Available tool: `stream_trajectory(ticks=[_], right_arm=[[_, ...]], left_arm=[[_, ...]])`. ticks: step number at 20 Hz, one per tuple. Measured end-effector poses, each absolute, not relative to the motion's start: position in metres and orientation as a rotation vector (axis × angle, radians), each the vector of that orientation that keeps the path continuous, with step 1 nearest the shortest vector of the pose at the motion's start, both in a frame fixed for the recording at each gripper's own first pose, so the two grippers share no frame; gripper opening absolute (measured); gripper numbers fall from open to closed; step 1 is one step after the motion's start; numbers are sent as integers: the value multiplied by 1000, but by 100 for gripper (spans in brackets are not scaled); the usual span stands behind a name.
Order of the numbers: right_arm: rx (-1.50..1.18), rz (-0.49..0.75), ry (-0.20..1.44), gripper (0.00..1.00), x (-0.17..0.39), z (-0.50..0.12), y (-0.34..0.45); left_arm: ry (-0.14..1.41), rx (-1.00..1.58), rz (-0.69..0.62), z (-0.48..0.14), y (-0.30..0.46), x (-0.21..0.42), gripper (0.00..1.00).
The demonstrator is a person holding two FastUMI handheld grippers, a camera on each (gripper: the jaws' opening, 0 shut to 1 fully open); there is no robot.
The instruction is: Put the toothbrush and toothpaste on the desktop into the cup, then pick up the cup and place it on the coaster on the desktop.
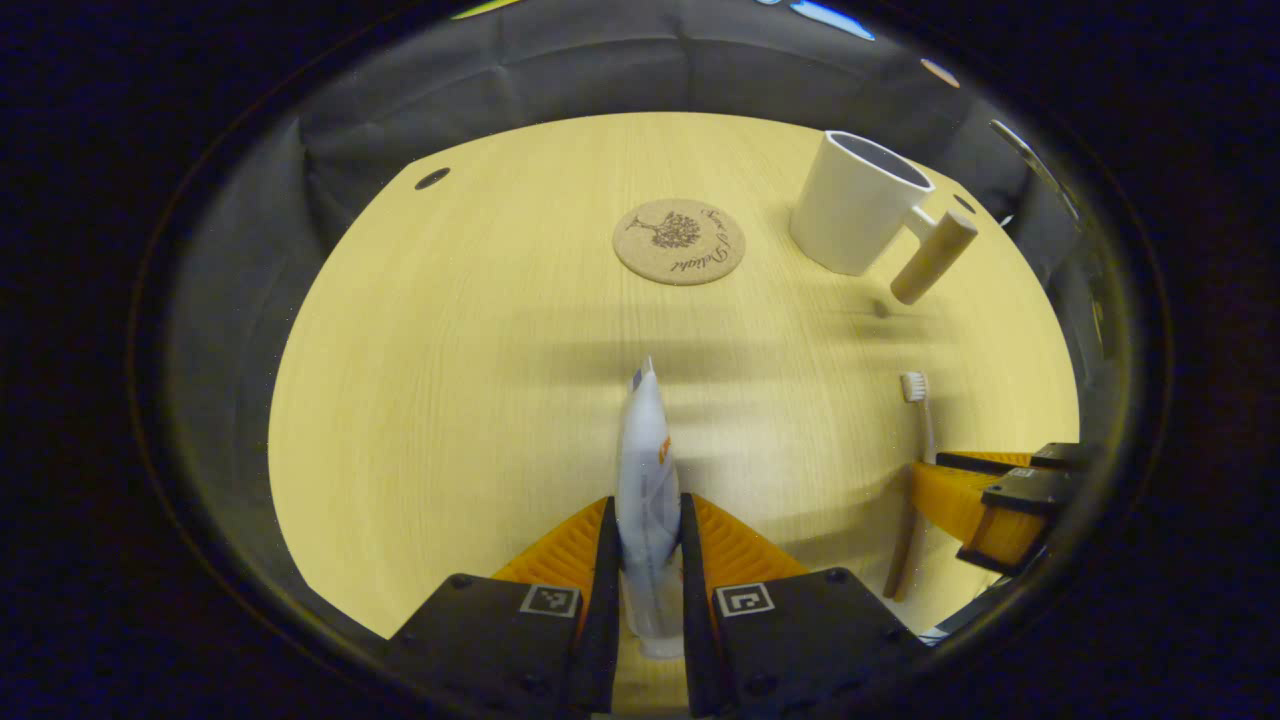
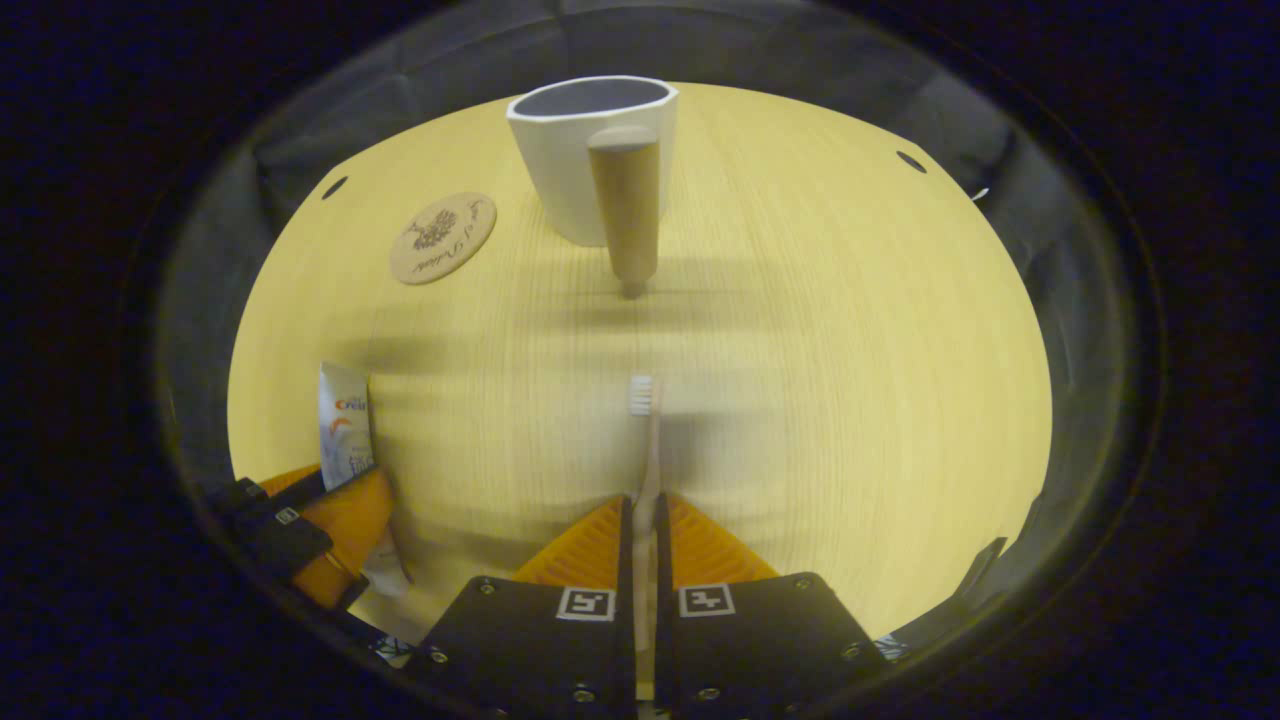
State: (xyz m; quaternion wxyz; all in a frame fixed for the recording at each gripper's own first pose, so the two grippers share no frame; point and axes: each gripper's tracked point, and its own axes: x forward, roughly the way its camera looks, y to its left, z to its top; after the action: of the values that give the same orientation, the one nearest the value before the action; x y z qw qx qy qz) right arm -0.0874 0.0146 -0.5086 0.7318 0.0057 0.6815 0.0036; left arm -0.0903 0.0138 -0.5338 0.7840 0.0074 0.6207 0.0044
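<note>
In the left gripper view my left gripper (image 1: pixel 648 520) is shut on a white toothpaste tube (image 1: pixel 645 470) that points forward over the desk. My right gripper (image 2: pixel 644 520) is shut on the toothbrush (image 2: pixel 646 450), bristles forward. A white cup (image 1: pixel 855 200) with a wooden handle (image 1: pixel 932 258) stands upright at the far right; the cup (image 2: pixel 585 150) sits straight ahead in the right gripper view, handle (image 2: pixel 625 210) toward me. The round cork coaster (image 1: pixel 679 241) lies left of the cup. The right gripper (image 1: pixel 985 500) holds the toothbrush (image 1: pixel 918 420) at the lower right. The left gripper (image 2: pixel 330 530) with the toothpaste (image 2: pixel 345 425) appears at the lower left.
The light wooden desktop (image 1: pixel 450 400) spreads out ahead, with small dark holes (image 1: pixel 432 178) near its far corners. Dark cloth walls close in behind the desk. The coaster (image 2: pixel 442 238) sits left of the cup in the right gripper view.
</note>
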Motion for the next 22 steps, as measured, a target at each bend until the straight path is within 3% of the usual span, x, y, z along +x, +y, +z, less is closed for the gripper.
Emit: stream_trajectory(ticks=[1, 2, 5, 6, 15, 16, 17, 22], right_arm=[[19, 3, 1485, 10, -84, -503, 15], [22, 3, 1497, 10, -86, -502, 15], [23, -10, 1484, 4, -84, -500, 13], [28, -13, 1484, 4, -83, -501, 13], [128, -40, 1446, 4, -71, -478, 12], [140, -45, 1428, 4, -66, -470, 10], [146, -46, 1406, 4, -61, -463, 9], [202, -43, 1321, 4, -32, -420, 6]], left_arm=[[1340, 21, 13, -533, 13, -90, 41], [1350, 24, 16, -532, 13, -91, 29], [1350, 29, 21, -533, 13, -88, 28], [1354, 28, 26, -533, 13, -89, 21], [1318, 24, 1, -514, 4, -75, 21], [1315, 20, 2, -510, 3, -73, 26], [1309, 18, 0, -509, 3, -71, 21], [1287, 11, -1, -496, -1, -57, 21]])
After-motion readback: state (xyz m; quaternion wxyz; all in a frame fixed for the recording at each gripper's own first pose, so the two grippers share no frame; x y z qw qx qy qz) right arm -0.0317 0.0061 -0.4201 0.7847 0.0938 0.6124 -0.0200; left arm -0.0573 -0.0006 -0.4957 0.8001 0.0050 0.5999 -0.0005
